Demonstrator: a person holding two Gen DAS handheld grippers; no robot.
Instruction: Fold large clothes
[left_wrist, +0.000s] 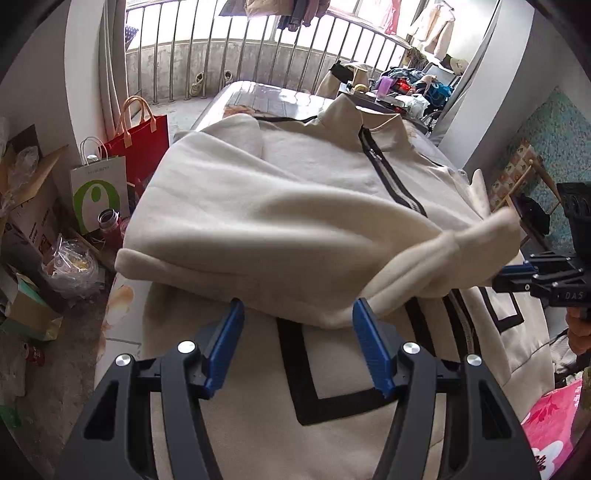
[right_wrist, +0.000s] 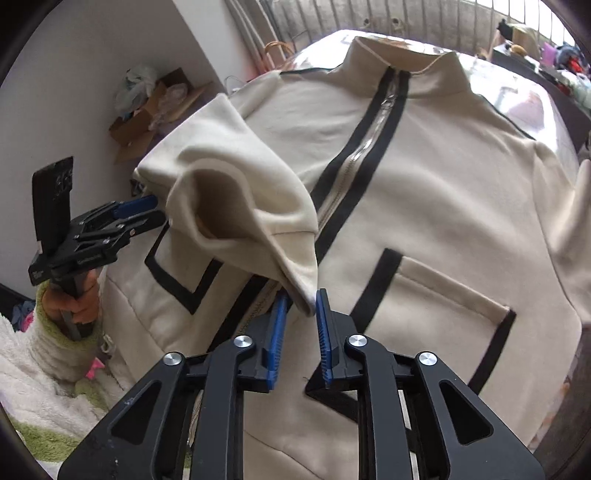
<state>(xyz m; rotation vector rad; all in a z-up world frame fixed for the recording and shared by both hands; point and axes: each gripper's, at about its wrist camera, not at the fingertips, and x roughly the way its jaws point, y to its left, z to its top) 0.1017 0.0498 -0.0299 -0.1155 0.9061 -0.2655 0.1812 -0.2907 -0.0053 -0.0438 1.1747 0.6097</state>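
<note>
Jacket (right_wrist: 424, 177), cream with black trim, fills both views, its sleeve (right_wrist: 236, 199) drawn across the zip. Only the left wrist view shows a red bag (left_wrist: 142, 138) and white paper bag (left_wrist: 98, 192) at left. Left gripper (left_wrist: 297, 334) stands wide, nothing held. Right gripper (right_wrist: 301, 314), narrow, has the cuff tip between its jaws; whether it pinches, I cannot tell. "DAS" marks its body, lower right.

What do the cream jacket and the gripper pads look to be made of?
Jacket: likely thick fleece or sweatshirt knit, matte, falling in soft rounded folds; black woven-looking trim.
Right gripper pads: probably hard blue plastic, ridged like moulded teeth.
</note>
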